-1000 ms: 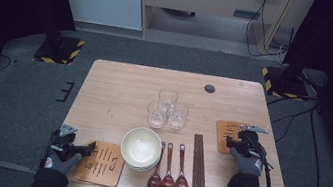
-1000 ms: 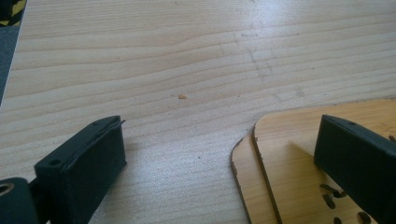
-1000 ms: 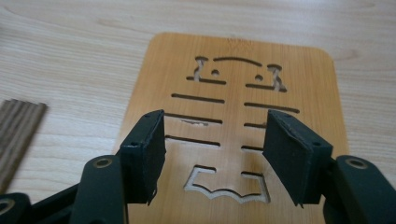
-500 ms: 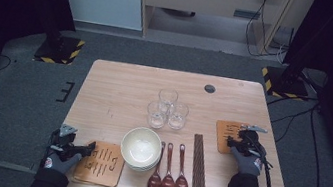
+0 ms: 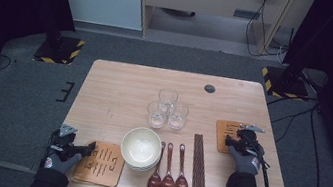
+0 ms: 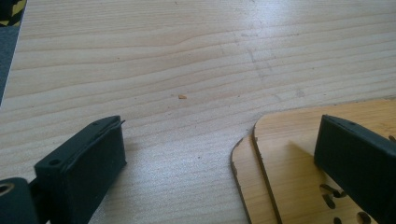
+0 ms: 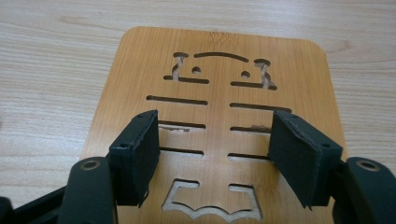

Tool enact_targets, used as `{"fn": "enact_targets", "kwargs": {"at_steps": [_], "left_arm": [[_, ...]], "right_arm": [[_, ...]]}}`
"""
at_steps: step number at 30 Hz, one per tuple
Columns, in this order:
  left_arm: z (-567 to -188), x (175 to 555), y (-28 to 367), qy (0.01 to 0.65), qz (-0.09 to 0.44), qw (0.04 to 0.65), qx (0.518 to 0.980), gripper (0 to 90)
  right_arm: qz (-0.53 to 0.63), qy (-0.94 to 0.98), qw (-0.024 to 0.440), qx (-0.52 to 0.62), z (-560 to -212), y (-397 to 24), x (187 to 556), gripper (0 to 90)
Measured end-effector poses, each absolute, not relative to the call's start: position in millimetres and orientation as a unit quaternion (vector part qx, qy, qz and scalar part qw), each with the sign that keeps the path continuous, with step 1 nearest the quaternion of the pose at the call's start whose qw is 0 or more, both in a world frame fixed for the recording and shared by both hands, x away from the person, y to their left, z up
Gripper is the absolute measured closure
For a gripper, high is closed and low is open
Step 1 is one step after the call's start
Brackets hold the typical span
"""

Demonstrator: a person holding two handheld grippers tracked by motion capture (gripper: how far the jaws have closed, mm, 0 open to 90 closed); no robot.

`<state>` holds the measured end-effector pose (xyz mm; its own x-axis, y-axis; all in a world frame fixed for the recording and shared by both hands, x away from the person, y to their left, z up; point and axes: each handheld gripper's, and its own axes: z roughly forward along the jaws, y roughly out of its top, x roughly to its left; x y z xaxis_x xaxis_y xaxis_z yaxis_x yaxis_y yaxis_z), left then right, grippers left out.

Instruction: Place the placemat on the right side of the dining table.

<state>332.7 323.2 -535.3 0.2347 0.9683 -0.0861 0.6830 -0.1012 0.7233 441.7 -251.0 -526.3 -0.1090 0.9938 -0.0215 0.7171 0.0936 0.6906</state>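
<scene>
Right hand-held gripper (image 7: pixel 212 156) jaws just widened, empty, over slotted bamboo coaster (image 7: pixel 212 88); left hand-held gripper (image 6: pixel 219 161) wide.

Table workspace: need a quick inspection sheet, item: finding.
Surface: light wooden table, a dark round cap near its far edge.
Job's things: one slotted bamboo trivet flat under the right gripper; stacked trivets at the left gripper.
Clutter: three glasses, stacked bowls, three dark spoons, chopsticks.
Grippers: both open, holding nothing; right jaws have just been opening above the trivet; left jaws straddle the stack's corner.
Cables: one trails from the right gripper; others on the floor.
Surroundings: grey carpet, hazard-striped stand bases.
</scene>
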Motion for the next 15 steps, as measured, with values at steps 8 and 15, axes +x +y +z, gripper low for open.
{"fn": "enact_targets", "kwargs": {"at_steps": [8,15], "left_arm": [[-535.3,332.7,323.1,0.581,0.213,0.335,0.711,0.7],[-535.3,332.7,323.1,0.581,0.213,0.335,0.711,0.7]], "right_arm": [[0.27,0.694,0.258,0.616,-526.4,-245.8,440.4,34.1],[0.269,0.69,0.261,0.619,-526.6,-244.7,439.7,34.2]]}}
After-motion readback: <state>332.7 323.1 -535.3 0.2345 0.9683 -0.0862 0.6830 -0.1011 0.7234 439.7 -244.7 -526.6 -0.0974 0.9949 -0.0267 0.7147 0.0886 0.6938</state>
